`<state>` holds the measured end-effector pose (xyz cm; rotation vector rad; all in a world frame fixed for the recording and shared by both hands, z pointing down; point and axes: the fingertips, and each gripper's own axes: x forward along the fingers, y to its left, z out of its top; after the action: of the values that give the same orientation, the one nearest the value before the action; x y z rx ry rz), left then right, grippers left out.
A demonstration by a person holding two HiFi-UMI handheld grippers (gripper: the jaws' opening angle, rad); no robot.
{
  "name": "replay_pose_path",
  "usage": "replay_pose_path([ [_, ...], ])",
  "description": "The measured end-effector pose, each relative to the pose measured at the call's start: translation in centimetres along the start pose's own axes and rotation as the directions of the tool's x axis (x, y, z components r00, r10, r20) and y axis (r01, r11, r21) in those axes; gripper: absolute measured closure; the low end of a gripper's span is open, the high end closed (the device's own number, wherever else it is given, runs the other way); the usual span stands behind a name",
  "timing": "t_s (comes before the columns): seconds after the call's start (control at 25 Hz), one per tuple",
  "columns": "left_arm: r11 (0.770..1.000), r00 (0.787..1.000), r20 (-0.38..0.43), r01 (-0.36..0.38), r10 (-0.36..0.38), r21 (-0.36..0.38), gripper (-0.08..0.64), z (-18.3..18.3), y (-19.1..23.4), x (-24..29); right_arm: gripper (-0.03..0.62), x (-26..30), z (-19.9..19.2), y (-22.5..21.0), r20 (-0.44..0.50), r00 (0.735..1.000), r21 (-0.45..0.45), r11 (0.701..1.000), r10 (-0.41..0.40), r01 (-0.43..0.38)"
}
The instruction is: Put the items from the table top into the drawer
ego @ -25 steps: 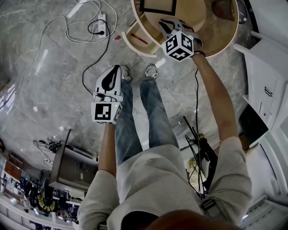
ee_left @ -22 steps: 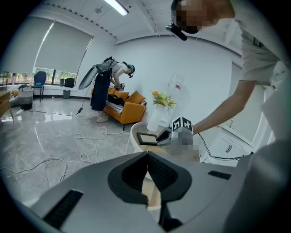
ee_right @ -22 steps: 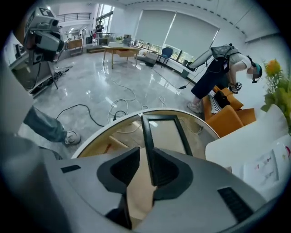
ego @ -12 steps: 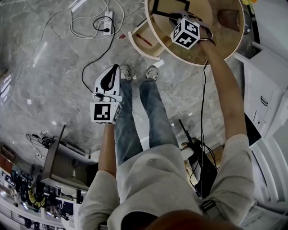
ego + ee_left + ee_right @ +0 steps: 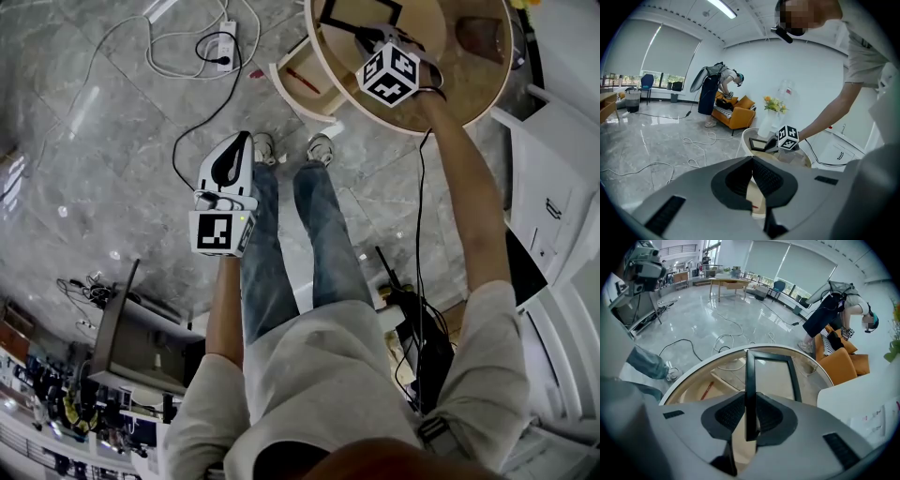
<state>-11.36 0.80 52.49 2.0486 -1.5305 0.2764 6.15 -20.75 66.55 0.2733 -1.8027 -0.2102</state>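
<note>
Right gripper [image 5: 750,417] clamped on black frame [image 5: 774,376] edge, not yet stowed. Open drawer [image 5: 284,94] holds red item [image 5: 302,80], maybe pen. Left gripper [image 5: 752,180] closed, empty.

A black frame [image 5: 750,380] contrasts with the tan table [image 5: 450,89]; the pen [image 5: 302,80] is red, the drawer [image 5: 281,94] cream, the floor [image 5: 94,141] grey with pale veining, the jeans [image 5: 319,244] blue.

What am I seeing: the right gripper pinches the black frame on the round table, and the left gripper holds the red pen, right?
Not quite. The left gripper holds nothing: the left gripper view shows its jaws shut together, empty. The red pen lies in the open drawer. The right gripper does pinch the black frame on the round table.
</note>
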Motion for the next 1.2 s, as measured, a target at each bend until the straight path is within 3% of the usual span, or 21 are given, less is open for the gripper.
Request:
replay_pose_path([
  [0.32,1.000,1.000,-0.001,-0.012,0.012,0.007,0.545,-0.4,0.7,-1.2,0.505,-2.4,3.3,3.0,0.118,0.993,0.038,0.999,-0.019,0.014],
  [0.76,0.998,0.997,0.031,-0.070,0.070,-0.004,0.545,-0.8,3.1,-5.1,0.506,-5.9,16.8,11.3,0.378,0.925,0.023,0.999,0.031,-0.043],
  [0.96,0.994,0.994,0.017,-0.109,0.109,-0.012,0.545,-2.5,5.4,-7.7,0.505,-5.5,20.3,15.5,0.420,0.905,0.033,0.995,0.069,-0.092],
  [1.2,0.989,0.990,-0.007,-0.143,0.143,-0.021,0.545,-4.7,7.4,-9.2,0.505,-2.3,20.8,20.2,0.404,0.905,0.045,0.985,0.132,-0.164],
])
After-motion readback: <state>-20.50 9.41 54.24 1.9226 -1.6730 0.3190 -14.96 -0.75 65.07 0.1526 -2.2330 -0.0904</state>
